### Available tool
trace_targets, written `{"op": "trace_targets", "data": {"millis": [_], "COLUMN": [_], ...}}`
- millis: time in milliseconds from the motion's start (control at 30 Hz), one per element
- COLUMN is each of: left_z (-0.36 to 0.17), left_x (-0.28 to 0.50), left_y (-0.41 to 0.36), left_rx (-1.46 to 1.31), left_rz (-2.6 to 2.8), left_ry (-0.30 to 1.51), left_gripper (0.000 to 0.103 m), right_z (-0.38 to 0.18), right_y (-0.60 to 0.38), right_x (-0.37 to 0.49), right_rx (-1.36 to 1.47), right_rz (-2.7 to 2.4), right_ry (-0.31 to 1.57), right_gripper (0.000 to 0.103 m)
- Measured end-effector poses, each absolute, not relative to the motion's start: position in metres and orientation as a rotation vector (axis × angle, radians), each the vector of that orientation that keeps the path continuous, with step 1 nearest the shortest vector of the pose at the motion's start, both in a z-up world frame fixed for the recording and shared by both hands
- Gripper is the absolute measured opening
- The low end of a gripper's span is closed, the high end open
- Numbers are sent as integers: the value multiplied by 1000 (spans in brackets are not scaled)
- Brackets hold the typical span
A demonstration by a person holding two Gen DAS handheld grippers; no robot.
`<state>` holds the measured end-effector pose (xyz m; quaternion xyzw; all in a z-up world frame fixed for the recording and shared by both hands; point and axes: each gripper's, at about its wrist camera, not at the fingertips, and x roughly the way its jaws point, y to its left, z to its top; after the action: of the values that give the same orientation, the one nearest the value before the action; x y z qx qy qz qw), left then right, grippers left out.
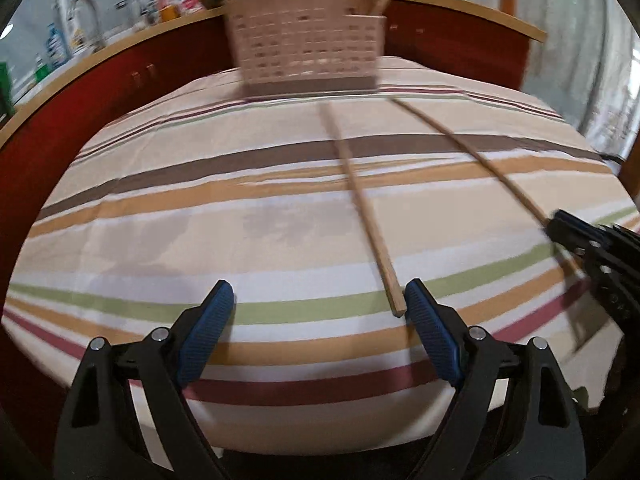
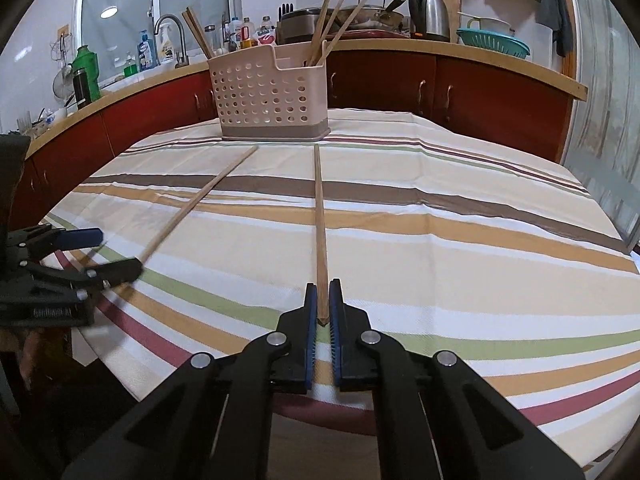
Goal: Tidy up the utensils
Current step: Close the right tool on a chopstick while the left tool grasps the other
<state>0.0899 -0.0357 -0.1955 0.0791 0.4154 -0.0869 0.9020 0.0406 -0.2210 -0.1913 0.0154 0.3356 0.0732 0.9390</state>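
Right wrist view: thin, light, stiff chopstick (image 2: 319, 224) is pinched at its near end by the right gripper (image 2: 323, 300); left gripper (image 1: 320, 312) is spread wide, nothing held.

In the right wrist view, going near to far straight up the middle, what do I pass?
Right claw, shut on the near end of a chopstick → the chopstick's length along the striped tablecloth → perforated utensil caddy holding upright chopsticks → red cabinets → kettle.
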Motion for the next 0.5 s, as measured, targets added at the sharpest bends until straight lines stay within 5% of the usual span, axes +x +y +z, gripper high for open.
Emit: {"op": "trace_targets", "data": {"millis": [267,500], "left_z": [-193,-192], "left_x": [94,91], "left_y": [-31,-40], "left_rx": [126,156], "left_rz": [-241,-307], "left_ry": [848,836], "left_gripper": [55,38], "right_z": [-190,-189], "right_y": [-216,-216], "right_x": [42,41], "right_rx": [18,8], "right_rz": [154,151], "right_ry": [689,686], "right_gripper": [7,7]}}
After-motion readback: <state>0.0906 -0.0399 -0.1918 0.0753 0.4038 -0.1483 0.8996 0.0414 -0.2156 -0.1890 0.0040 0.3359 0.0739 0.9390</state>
